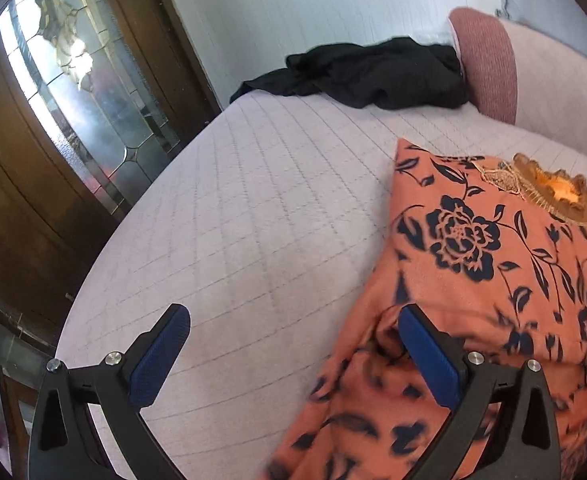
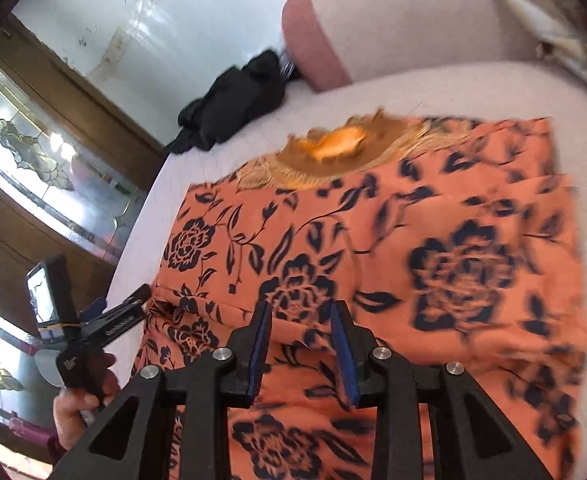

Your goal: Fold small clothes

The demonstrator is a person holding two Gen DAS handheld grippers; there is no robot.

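1. The dress [image 2: 373, 240], orange with dark flowers, lies on the bed [image 1: 253, 200], partly folded, with its gold collar [image 2: 333, 152] on the far side from both tongs.
2. The left tongs [image 1: 293, 352] are spread wide and hold nothing. One finger [image 1: 429, 356] is over the left edge of the dress and the other is over the bare bed. I cannot tell if the finger touches the cloth.
3. The right tongs [image 2: 301, 344] are partly spread, with a narrow gap, and are above the middle of the near part of the dress. Cloth shows between the fingers, but I cannot tell if they pinch it; it looks to be below them.
4. The dress lies ahead of the right tongs and to the right of the left tongs. Its long axis runs from the near hem to the collar, so I judge the next fold goes along this axis or across it at the middle. The right hand is nearer to the middle, and the left hand is nearer to the left edge.
5. Only the right view shows the whole width of the dress, its right edge, and the left tongs [image 2: 105, 320] held by a hand [image 2: 81, 404] beside the left edge.
6. The left view shows better the black cloth [image 1: 365, 76] near the pillow [image 1: 489, 68], well apart from the dress.
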